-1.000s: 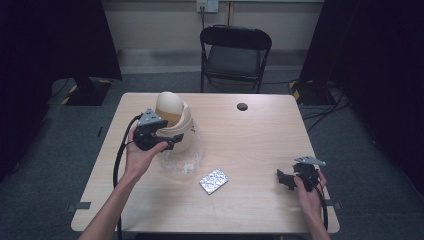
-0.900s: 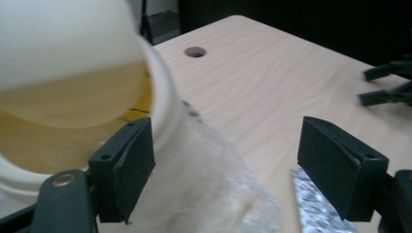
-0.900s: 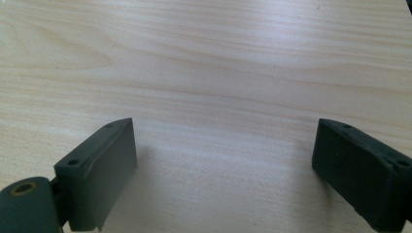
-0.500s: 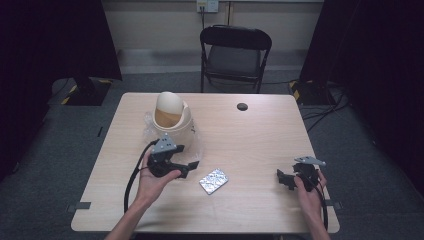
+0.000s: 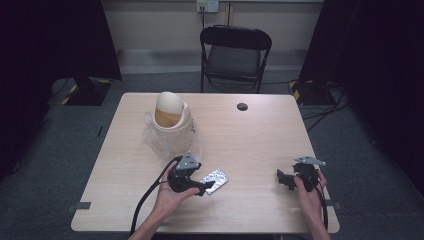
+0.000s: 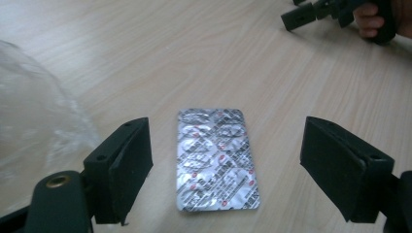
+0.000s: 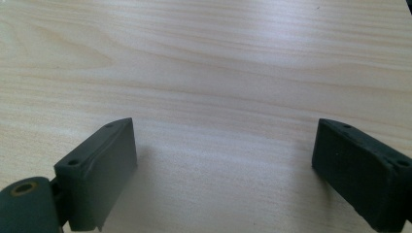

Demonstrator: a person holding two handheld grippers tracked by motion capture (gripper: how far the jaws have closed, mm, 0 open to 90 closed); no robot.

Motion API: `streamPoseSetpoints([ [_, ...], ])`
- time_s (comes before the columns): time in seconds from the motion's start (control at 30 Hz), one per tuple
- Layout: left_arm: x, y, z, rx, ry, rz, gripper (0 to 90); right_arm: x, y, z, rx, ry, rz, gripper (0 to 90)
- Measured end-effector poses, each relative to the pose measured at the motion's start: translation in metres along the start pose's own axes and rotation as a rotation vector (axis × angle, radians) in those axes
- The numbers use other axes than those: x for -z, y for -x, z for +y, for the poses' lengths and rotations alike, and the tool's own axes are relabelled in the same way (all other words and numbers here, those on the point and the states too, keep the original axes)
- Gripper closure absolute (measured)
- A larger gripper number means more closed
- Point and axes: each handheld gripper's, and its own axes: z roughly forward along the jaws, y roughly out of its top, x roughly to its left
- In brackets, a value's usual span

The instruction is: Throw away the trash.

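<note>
A silver blister pack of pills (image 5: 214, 180) lies flat on the wooden table (image 5: 250, 140), near its front edge. My left gripper (image 5: 202, 189) is low over the table just left of the pack. In the left gripper view the pack (image 6: 217, 160) lies between the jaws of the left gripper (image 6: 228, 170), which stand apart on either side without touching it; they have just been opening. Near the table's front right, my right gripper (image 5: 284, 180) rests in the person's hand. In the right gripper view the right gripper (image 7: 228, 170) is open over bare wood.
A cream swing-lid bin (image 5: 172, 125) with a clear plastic liner (image 6: 34, 111) stands at the back left of the table. A small black disc (image 5: 242, 106) lies near the far edge. A black folding chair (image 5: 235, 52) stands beyond the table.
My left gripper has come away from the bin, toward the front of the table and down, and now brackets the blister pack. The right gripper has stayed where it was.
</note>
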Motion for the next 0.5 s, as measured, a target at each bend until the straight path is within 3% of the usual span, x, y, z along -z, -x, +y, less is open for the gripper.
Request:
streamPoseSetpoints([
  [0.2,-0.019,0.003,-0.007,0.027,-0.026,-0.038,18.2,0.000,0.000,0.000,0.000,0.000,0.000,8.0],
  [0.27,-0.022,0.005,-0.008,0.010,-0.040,-0.023,18.2,0.000,0.000,0.000,-0.002,0.000,-0.002,8.1],
  [0.37,-0.025,0.007,-0.009,0.010,-0.056,-0.039,18.1,0.000,0.000,0.000,-0.002,0.000,-0.002,8.1],
  [0.5,-0.031,0.010,-0.012,-0.022,-0.080,-0.028,17.6,0.000,0.000,0.000,-0.001,0.000,-0.002,8.1],
])
